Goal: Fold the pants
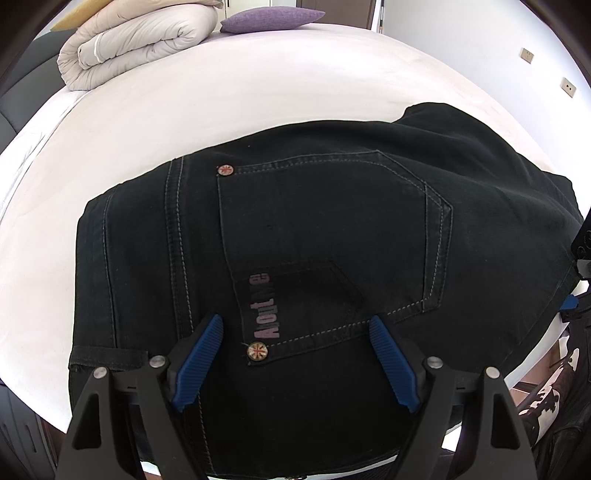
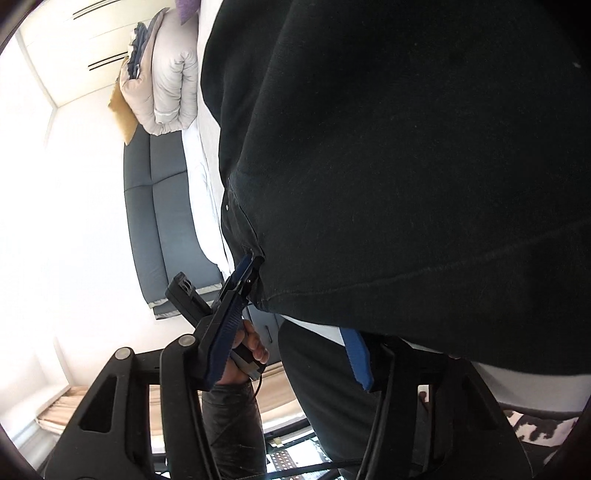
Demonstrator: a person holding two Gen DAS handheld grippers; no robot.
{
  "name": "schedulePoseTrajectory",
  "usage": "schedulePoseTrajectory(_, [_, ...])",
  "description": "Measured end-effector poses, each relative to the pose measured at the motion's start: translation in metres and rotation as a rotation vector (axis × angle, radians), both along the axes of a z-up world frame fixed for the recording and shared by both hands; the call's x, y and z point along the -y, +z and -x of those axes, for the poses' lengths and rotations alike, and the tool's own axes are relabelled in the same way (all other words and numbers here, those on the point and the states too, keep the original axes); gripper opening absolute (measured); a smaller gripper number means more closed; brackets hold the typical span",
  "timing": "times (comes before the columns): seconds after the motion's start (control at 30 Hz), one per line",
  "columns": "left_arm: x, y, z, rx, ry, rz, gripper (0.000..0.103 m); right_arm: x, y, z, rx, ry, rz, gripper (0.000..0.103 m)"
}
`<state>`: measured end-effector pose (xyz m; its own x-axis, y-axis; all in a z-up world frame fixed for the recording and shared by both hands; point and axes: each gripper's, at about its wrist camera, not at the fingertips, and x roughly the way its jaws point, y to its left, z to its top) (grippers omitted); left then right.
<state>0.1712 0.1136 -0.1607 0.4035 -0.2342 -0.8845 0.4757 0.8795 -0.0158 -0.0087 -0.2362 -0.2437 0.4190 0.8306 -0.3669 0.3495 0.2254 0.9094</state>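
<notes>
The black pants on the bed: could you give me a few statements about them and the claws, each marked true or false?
1. The black pants lie on a white bed. True.
2. The left claw is shut tight on the waistband. False: its blue fingers stand wide apart over the pants, gripping nothing.
3. A back pocket with pale stitching and a round rivet faces up. True.
4. A folded quilt and a purple cushion rest on the pants. False: they sit at the far end of the bed, apart from them.
5. The right claw is open. True.
</notes>
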Motion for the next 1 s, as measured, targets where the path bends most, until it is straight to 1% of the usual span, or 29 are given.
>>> schedulePoseTrajectory(0.03, [0.0,0.0,0.0,0.0,0.0,-0.001,0.084,-0.002,-0.001,-0.002,-0.004,-0.004,-0.002,0.044])
schedulePoseTrajectory(0.1, [0.002,0.0,0.0,0.0,0.001,-0.004,0.084,-0.003,-0.001,-0.003,-0.005,-0.002,0.016,0.025])
schedulePoseTrajectory(0.13, [0.002,0.0,0.0,0.0,0.0,-0.005,0.084,-0.004,-0.002,-0.005,-0.003,-0.003,0.032,0.018])
schedulePoseTrajectory(0.17, [0.003,0.0,0.0,0.001,-0.001,-0.006,0.084,-0.001,-0.001,0.0,-0.001,-0.003,0.05,0.004])
schedulePoseTrajectory(0.2, [0.003,0.0,0.001,0.002,-0.002,-0.006,0.084,-0.001,-0.002,0.001,-0.002,0.004,0.073,0.002])
schedulePoseTrajectory(0.4, [0.004,-0.001,0.004,0.007,-0.013,-0.02,0.085,0.0,0.008,0.017,0.057,0.051,0.171,0.002])
schedulePoseTrajectory(0.5, [0.002,-0.001,0.005,0.011,-0.014,-0.021,0.085,0.002,0.003,0.021,0.051,0.037,0.163,0.001])
schedulePoseTrajectory(0.6, [0.001,-0.001,0.007,0.018,-0.013,-0.027,0.085,0.002,0.003,0.027,0.065,0.043,0.187,0.001])
schedulePoseTrajectory(0.7, [0.002,0.0,0.01,0.029,-0.003,-0.029,0.085,0.002,-0.004,0.03,0.051,0.041,0.164,0.001])
schedulePoseTrajectory(0.77, [0.008,0.004,0.011,0.04,0.011,-0.045,0.082,0.003,-0.01,0.026,0.063,0.041,0.136,0.001])
schedulePoseTrajectory(0.83, [0.017,0.012,0.016,0.059,0.01,-0.055,0.075,0.005,-0.009,0.026,0.093,0.046,0.148,0.002])
schedulePoseTrajectory(0.93, [0.039,0.028,0.024,0.101,-0.009,-0.031,0.075,0.0,-0.002,0.025,0.089,0.043,0.164,0.006])
schedulePoseTrajectory(0.97, [0.046,0.033,0.026,0.114,-0.017,-0.021,0.075,0.0,0.0,0.025,0.078,0.044,0.163,0.01])
schedulePoseTrajectory(1.0, [0.055,0.037,0.026,0.122,-0.027,-0.013,0.075,0.0,0.003,0.025,0.072,0.045,0.155,0.019])
